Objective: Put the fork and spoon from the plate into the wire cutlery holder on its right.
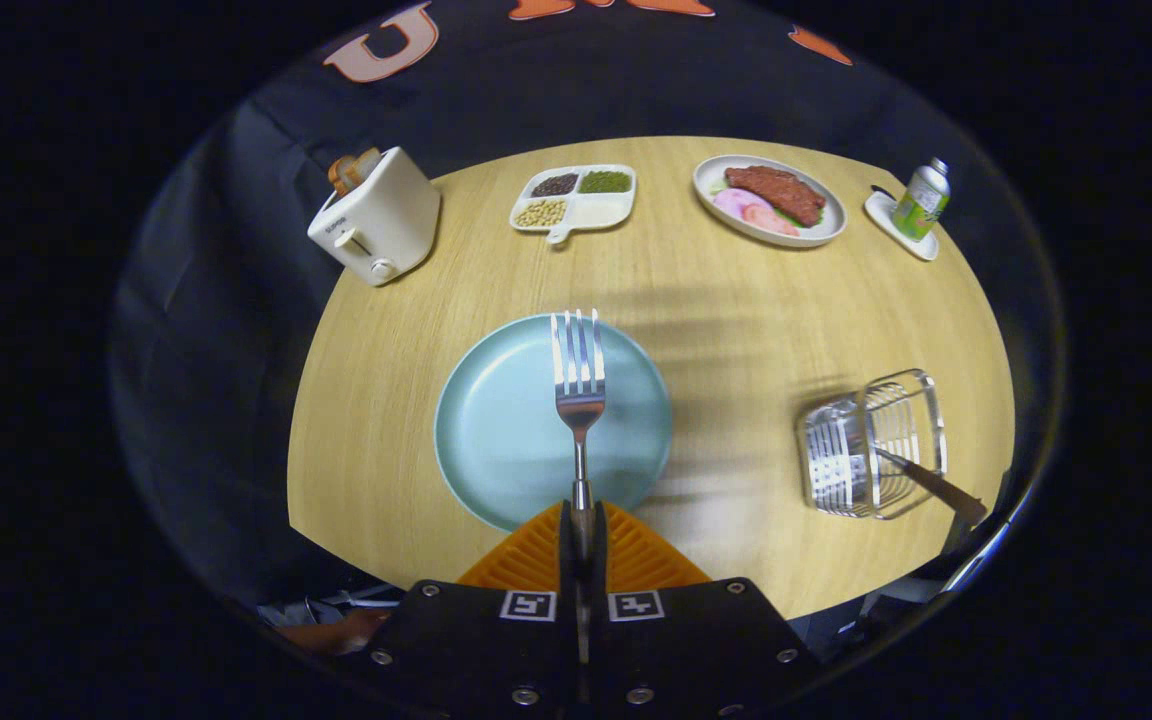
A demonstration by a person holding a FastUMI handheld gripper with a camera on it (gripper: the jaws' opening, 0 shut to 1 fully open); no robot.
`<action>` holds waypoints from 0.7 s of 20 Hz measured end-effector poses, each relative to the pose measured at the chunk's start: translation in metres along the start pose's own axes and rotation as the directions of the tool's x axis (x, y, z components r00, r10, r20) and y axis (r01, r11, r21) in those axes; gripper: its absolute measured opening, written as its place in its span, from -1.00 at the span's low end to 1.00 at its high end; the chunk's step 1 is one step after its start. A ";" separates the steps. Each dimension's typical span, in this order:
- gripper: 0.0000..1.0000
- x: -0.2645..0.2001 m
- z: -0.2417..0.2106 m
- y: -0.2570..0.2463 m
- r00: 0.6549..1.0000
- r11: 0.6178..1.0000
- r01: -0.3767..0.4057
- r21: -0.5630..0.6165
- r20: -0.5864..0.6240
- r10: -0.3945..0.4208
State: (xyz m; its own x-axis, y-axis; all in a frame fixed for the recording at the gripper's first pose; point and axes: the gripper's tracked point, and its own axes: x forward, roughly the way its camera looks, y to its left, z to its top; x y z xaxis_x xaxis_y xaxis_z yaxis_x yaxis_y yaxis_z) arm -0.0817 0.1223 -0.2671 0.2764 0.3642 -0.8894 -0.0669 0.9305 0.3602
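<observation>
The fork [579, 385] is clamped by its handle in the claw [581, 535], over the blue plate [496, 440]. It could be dropped if tilted before the wire cutlery holder [871, 445] at lower right is reached.

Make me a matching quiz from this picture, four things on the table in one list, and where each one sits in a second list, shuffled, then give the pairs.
Things:
1. fork
2. wooden-handled utensil
3. toaster
4. green can

Places:
A. on a small white coaster at the far right of the table
B. handle pinched between the fingers of the gripper, tines out over the light blue plate
C. far left of the table, with bread in its slot
D. leaning in the wire cutlery holder, handle sticking out

Pairs: 1-B, 2-D, 3-C, 4-A
</observation>
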 end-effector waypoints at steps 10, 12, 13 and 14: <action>-0.91 -0.041 -0.026 -0.116 0.992 0.993 0.119 0.021 -0.039 -0.118; -0.91 -0.040 -0.032 -0.130 0.990 0.993 0.119 0.007 -0.071 -0.118; -0.91 -0.039 -0.035 -0.136 0.989 0.993 0.120 -0.003 -0.084 -0.120; -0.91 -0.037 -0.038 -0.141 0.987 0.993 0.119 -0.013 -0.104 -0.120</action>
State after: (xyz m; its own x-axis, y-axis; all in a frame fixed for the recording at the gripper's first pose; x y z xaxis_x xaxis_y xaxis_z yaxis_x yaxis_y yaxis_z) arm -0.1191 -0.0211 -0.2960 0.1810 0.2522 -0.9506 -0.0458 0.9677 0.2480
